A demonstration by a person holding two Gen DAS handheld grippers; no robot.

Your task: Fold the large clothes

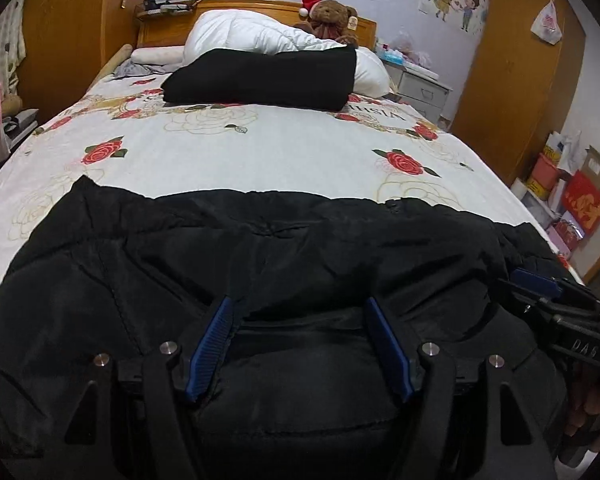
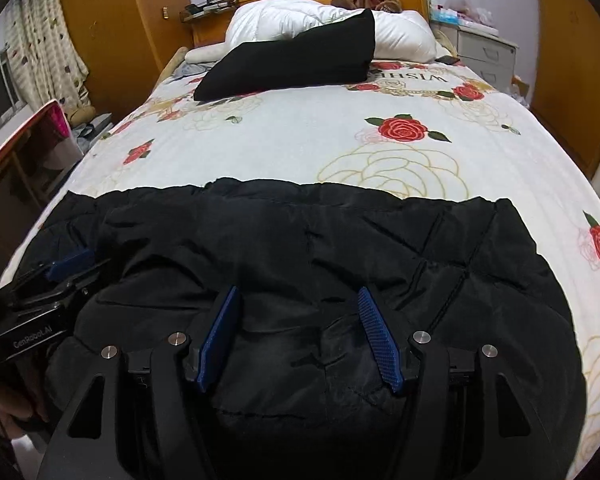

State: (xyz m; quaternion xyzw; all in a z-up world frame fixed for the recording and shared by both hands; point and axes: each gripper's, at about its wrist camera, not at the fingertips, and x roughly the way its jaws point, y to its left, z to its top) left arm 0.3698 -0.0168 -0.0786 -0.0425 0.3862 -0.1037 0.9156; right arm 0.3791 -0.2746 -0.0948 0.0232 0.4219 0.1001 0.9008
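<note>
I have both claws over the near half of the black quilted jacket [image 1: 260, 264], which lies spread across the foot of the bed [image 1: 260, 148] on the rose-printed sheet, its far edge running straight across from about nine to three o'clock in both wrist views.

By my judgement I am mid-fold: the jacket already reads as a broad flattened band, and the part nearest me bulges up in a padded roll, so the next move looks like gathering that near edge and carrying it toward twelve o'clock onto the far edge. That calls for both claws to bite the same hem at matching spots, because puffy, slippery fabric like this will probably slump if only one side lifts.

The left gripper [image 1: 300, 344] stands wide, its blue pads either side of the padded roll. The fabric swells between them, but I cannot tell for sure that the pads press on it; I read it as released. The right gripper [image 2: 300, 336] is the same: jaws spread, jacket bulging up between the pads, no clear pinch.

From the left view the right claw sits at three o'clock, just beside mine; from the right view the left claw shows at nine o'clock.

A second folded black garment [image 1: 260, 76] rests well apart at twelve o'clock, against the white duvet [image 1: 252, 32] near the headboard.
</note>
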